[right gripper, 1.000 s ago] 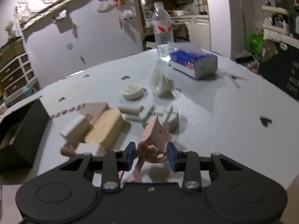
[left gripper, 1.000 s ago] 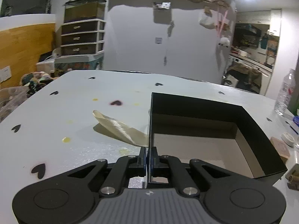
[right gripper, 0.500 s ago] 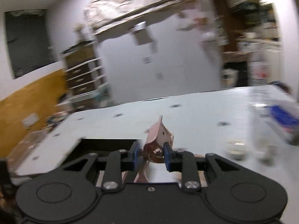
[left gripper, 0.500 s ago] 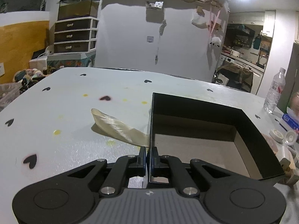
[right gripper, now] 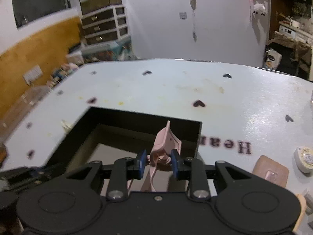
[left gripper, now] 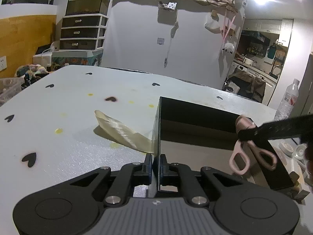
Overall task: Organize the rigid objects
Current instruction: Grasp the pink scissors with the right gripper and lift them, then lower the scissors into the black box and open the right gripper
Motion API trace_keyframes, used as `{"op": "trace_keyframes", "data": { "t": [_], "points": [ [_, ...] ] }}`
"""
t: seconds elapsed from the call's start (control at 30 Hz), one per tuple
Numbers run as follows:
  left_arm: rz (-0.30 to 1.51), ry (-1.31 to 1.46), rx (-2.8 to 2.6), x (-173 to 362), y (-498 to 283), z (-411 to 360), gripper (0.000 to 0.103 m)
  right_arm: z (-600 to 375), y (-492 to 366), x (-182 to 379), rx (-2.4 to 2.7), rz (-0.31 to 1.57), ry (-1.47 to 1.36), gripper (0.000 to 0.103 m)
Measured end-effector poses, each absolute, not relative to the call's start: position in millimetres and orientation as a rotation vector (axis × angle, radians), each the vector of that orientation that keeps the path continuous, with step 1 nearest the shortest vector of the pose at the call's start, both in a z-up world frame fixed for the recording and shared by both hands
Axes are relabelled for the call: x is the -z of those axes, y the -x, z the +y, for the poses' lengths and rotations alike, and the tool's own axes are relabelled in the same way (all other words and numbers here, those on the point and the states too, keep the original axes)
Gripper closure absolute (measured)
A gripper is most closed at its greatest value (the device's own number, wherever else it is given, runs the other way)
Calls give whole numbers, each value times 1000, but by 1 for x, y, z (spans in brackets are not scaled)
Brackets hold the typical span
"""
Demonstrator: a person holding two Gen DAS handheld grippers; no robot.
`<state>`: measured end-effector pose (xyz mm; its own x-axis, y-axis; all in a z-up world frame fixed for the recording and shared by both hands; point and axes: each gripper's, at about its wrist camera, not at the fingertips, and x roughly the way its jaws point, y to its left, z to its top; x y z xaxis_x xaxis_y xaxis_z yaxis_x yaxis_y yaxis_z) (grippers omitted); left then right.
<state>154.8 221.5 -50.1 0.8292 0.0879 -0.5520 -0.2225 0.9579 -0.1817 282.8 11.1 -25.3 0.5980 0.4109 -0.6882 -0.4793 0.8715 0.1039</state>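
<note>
An open black box (left gripper: 195, 105) sits on the white table with black hearts. My left gripper (left gripper: 156, 164) pinches the box's near left wall; its jaws are opening slightly, with the wall still between the pads. My right gripper (right gripper: 158, 160) is shut on pink scissors (right gripper: 166, 139) and hangs over the black box (right gripper: 137, 115), blades pointing forward and up. In the left wrist view the scissors' handle loops (left gripper: 239, 156) dangle above the box's right side, below a black finger (left gripper: 273, 131) of the right gripper.
A beige strip of tape (left gripper: 121, 131) lies on the table left of the box. Right of the box are a tape roll (right gripper: 305, 159), a pinkish-brown block (right gripper: 271, 170) and other small items. A water bottle (left gripper: 287, 101) stands at the far right.
My right gripper has swung left with the scissors, from the cluttered right side to above the box, and now shows in the left wrist view. The left gripper has stayed on the wall.
</note>
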Motion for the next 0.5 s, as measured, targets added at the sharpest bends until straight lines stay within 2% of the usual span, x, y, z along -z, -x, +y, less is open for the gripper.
{"op": "trace_keyframes", "data": {
  "t": [0.5],
  "points": [
    [602, 259, -140, 52, -163, 227, 93, 18, -282, 29, -493, 730, 192, 76]
  ]
}}
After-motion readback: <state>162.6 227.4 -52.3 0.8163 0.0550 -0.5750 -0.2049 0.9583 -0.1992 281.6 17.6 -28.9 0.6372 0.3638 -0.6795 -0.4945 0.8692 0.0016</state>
